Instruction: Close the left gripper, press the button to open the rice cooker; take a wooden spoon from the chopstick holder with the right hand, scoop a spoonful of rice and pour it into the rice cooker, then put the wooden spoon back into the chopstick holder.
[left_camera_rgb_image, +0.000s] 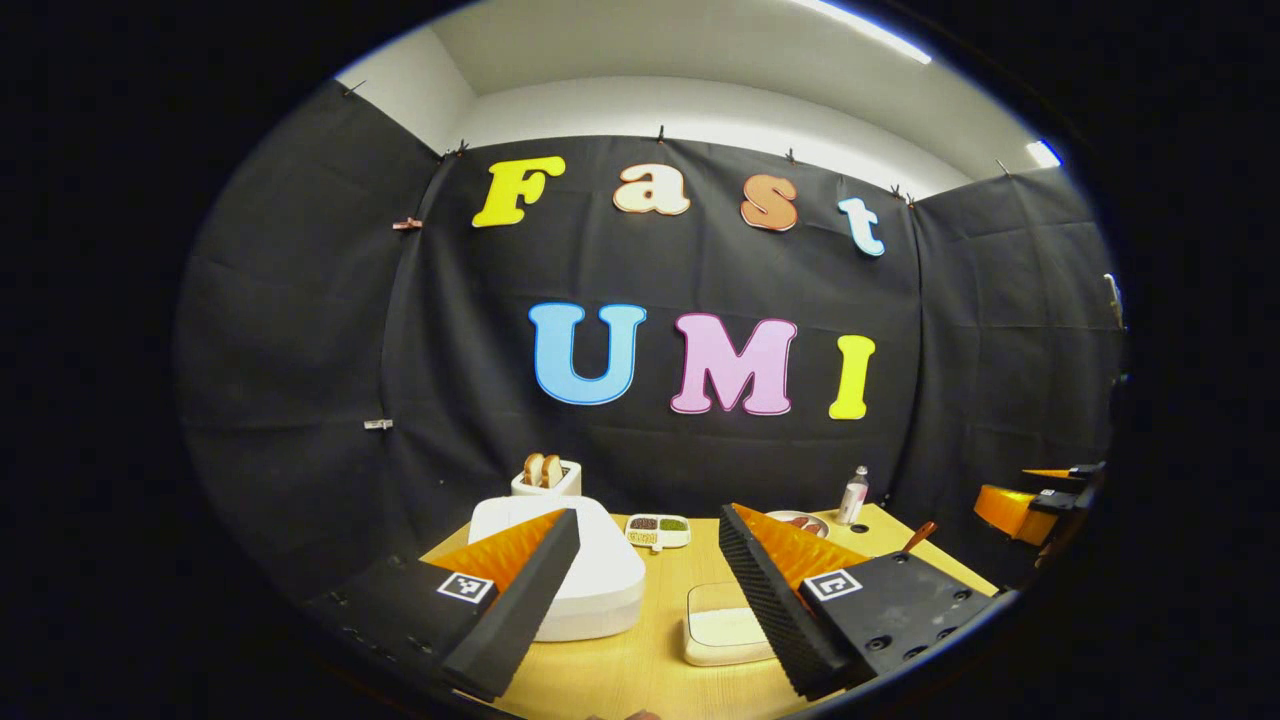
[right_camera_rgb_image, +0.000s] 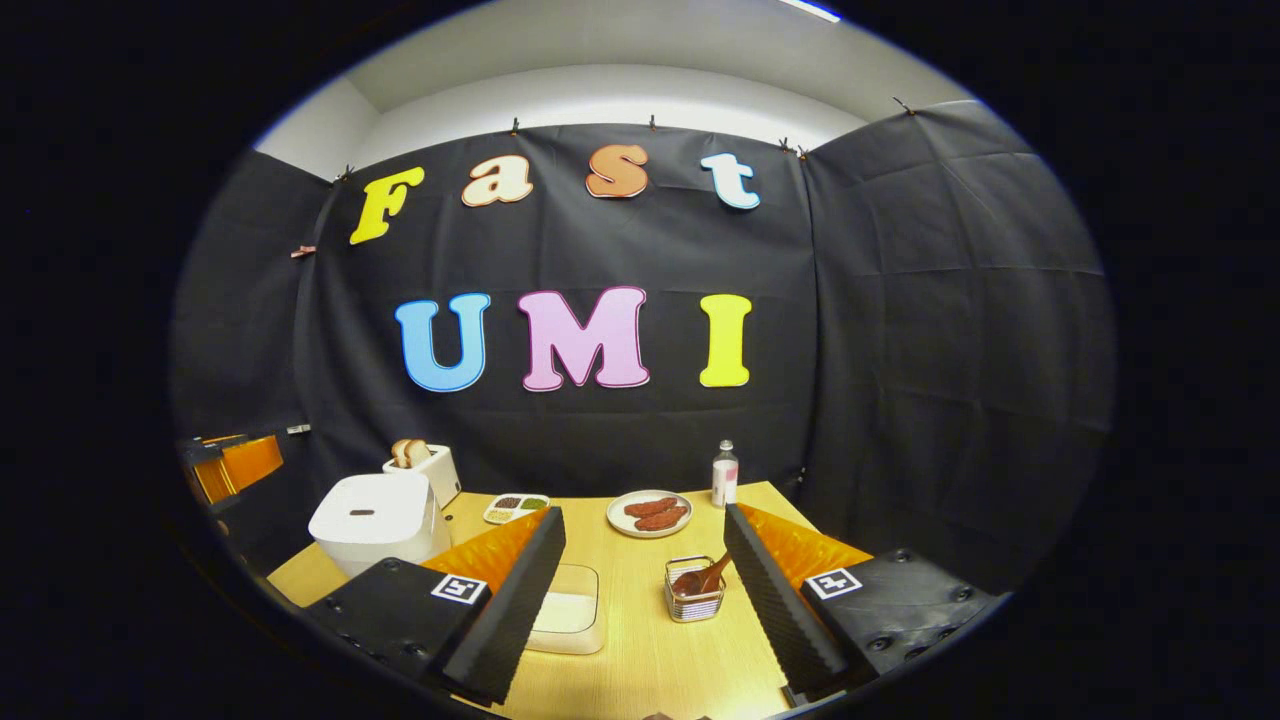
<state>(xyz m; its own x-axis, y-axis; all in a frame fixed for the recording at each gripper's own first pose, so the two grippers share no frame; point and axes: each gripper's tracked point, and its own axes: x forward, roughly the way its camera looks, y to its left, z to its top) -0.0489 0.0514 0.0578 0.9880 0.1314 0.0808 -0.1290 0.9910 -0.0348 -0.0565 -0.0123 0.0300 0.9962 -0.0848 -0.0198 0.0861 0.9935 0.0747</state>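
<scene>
The white rice cooker (left_camera_rgb_image: 590, 560) (right_camera_rgb_image: 375, 520) stands with its lid down at the left of the wooden table. A shallow dish of rice (left_camera_rgb_image: 725, 625) (right_camera_rgb_image: 565, 608) lies in front of it, toward the middle. The wooden spoon (right_camera_rgb_image: 703, 577) leans in a small clear chopstick holder (right_camera_rgb_image: 694, 592); its handle tip (left_camera_rgb_image: 920, 535) peeks out in the left gripper view. My left gripper (left_camera_rgb_image: 650, 530) is open above the near table, the cooker behind its left finger. My right gripper (right_camera_rgb_image: 645, 528) is open too, with the holder between its fingers farther off. The other gripper (left_camera_rgb_image: 1030, 505) (right_camera_rgb_image: 228, 465) shows at each view's edge.
A white toaster with bread (left_camera_rgb_image: 546, 476) (right_camera_rgb_image: 420, 465) stands behind the cooker. A divided tray of grains (left_camera_rgb_image: 657, 529) (right_camera_rgb_image: 515, 507), a plate of sausages (right_camera_rgb_image: 650, 514) (left_camera_rgb_image: 798, 521) and a small bottle (right_camera_rgb_image: 724, 474) (left_camera_rgb_image: 853, 496) sit along the back of the table (right_camera_rgb_image: 640, 650).
</scene>
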